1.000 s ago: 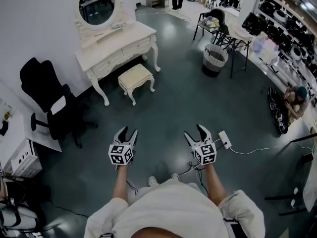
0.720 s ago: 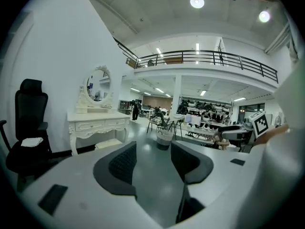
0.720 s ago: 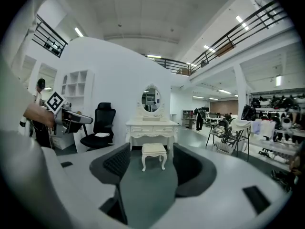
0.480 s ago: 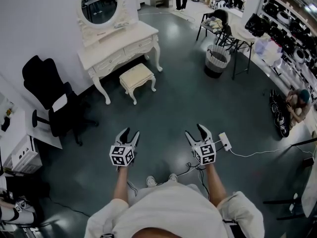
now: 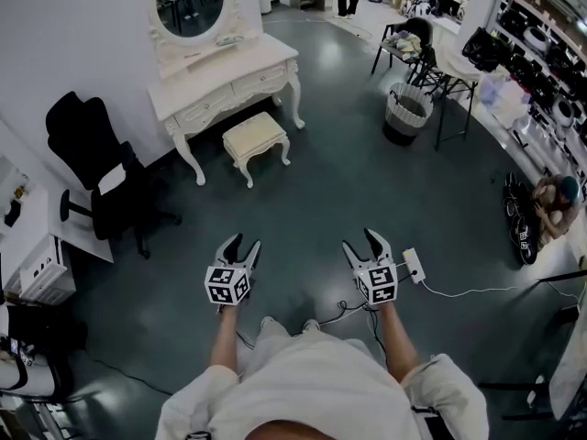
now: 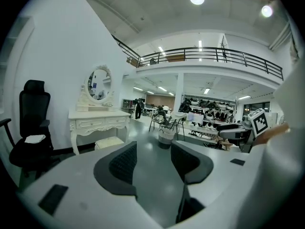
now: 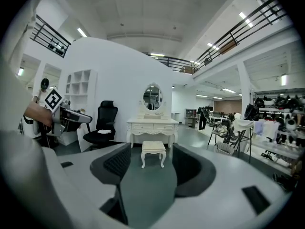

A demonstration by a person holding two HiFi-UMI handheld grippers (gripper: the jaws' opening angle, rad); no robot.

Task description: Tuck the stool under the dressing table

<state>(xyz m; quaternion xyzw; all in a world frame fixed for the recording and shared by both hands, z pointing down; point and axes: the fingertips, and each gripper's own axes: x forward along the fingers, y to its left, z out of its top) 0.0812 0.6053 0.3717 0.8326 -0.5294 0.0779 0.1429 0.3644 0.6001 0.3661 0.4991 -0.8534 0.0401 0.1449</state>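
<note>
**Head view:** We stand on the dark floor [image 5: 312, 200], well apart from the cream stool [image 5: 256, 138]. It sits out in front of the white dressing table [image 5: 225, 85], close to its front edge. A black office chair [image 5: 92, 168] stands to the left of the table and a basket [image 5: 404, 110] off to its right. A power strip [image 5: 414, 266] and its cable lie just beside the right gripper [image 5: 360, 241]. The oval mirror [image 5: 190, 3] is cut off by the top edge. A seated person [image 5: 550, 200] is half lost at the right edge. The left gripper [image 5: 243, 243] and the right are held side by side, jaws apart.

**Left gripper view:** The jaws stand well apart with only floor between them, gripping nothing. The stool is small and pale at the left, partly hidden behind the left jaw, so we cannot tell how it sits against the table. The basket shows beyond the gap.

**Right gripper view:** These jaws are also spread and empty. They frame the distant stool, which stands upright before the dressing table with the office chair to its left.
</note>
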